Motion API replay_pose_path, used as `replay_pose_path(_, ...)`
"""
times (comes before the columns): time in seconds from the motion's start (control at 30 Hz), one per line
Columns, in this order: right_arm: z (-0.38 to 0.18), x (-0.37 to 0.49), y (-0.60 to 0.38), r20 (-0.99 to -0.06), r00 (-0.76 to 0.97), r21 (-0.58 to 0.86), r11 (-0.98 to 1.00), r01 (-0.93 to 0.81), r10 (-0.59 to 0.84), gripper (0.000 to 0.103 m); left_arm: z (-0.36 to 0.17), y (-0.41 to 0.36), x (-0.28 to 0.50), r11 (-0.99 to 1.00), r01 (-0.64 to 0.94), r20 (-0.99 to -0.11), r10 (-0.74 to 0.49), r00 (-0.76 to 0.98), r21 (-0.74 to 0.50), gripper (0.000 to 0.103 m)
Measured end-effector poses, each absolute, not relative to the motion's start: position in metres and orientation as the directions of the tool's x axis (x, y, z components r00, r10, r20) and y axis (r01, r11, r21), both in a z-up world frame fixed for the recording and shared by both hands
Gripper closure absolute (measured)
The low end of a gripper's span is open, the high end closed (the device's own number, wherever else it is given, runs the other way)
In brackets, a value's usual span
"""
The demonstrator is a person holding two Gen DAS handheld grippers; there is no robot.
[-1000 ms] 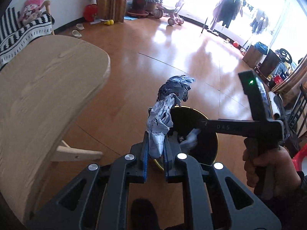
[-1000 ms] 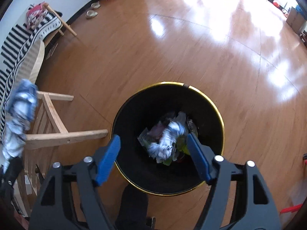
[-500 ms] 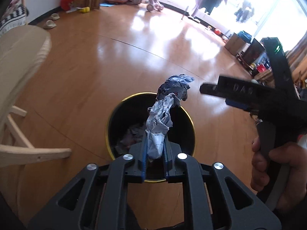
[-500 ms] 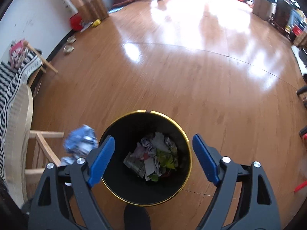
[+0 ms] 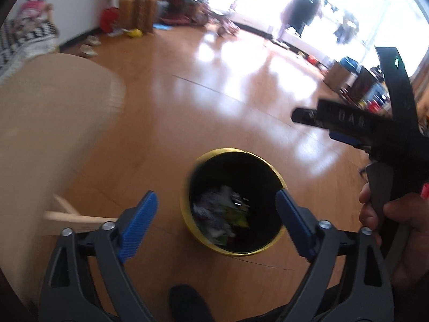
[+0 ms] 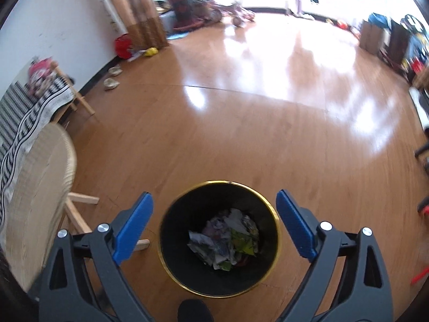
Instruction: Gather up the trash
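A black trash bin with a gold rim (image 5: 187, 209) (image 6: 276, 214) stands on the wooden floor. Crumpled paper trash (image 5: 217, 214) (image 6: 225, 238) lies in its bottom. My left gripper (image 5: 215, 222) is open and empty, its blue pads apart above the bin. My right gripper (image 6: 214, 222) is open and empty, also above the bin. The right gripper's body (image 5: 386, 139) shows at the right of the left wrist view, held in a hand (image 5: 402, 230).
A light wooden table (image 5: 48, 123) (image 6: 37, 187) stands to the left. A striped cloth (image 6: 24, 118) lies behind it. Slippers (image 6: 111, 80), a red object (image 6: 123, 45), plants and toys sit by the far wall. Boxes (image 6: 371, 36) stand at right.
My left gripper has opened and let go of the crumpled blue-grey paper, which has dropped into the bin. Both grippers have pulled back and tilted up a little.
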State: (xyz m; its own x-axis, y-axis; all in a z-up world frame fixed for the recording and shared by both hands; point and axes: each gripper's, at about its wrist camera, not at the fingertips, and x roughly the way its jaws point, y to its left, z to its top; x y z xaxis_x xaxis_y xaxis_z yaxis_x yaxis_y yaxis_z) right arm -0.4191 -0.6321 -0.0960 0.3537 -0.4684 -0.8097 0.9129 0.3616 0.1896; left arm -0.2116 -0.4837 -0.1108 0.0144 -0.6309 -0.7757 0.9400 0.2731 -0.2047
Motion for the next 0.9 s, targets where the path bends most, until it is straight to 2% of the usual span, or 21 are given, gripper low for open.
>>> replay_pose_path(0.23,-0.064,-0.301,-0.564,-0.763,0.499,0.152,0.637,0.756,-0.410,0.012,-0.057,-0.372,-0.122,0.528,0.848,-0.714,-0.608,0.347,-0.037,0.007)
replay_pose_path(0.4,-0.031,-0.194,-0.468,-0.720,0.636,0.149,0.833,0.532,-0.278,0.012,-0.037,-0.265,-0.053,0.742,0.670,-0.687,-0.474,0.551,0.026,0.007)
replay_pose_path(0.53,-0.013,-0.124,-0.396,-0.703,0.698,0.180,0.914,0.363,-0.139,0.011,-0.027,-0.184,-0.011,0.860,0.510,-0.684,-0.375,0.626,-0.005,0.007)
replay_pose_path(0.63,-0.001,-0.073,-0.335,-0.694,0.718,0.188,0.953,0.240,-0.044,0.010,-0.022,-0.132,0.011,0.919,0.393,-0.683,-0.276,0.677,0.018,0.007)
replay_pose_path(0.77,0.006,-0.029,-0.279,-0.684,0.729,0.190,0.971,0.145,0.025,0.009,-0.023,-0.076,0.030,0.966,0.259,-0.690,-0.176,0.703,0.018,0.007)
replay_pose_path(0.9,-0.006,-0.005,-0.241,-0.698,0.715,0.177,0.979,0.101,0.052,0.009,-0.031,-0.041,0.038,0.980,0.196,-0.700,-0.122,0.704,0.027,0.007)
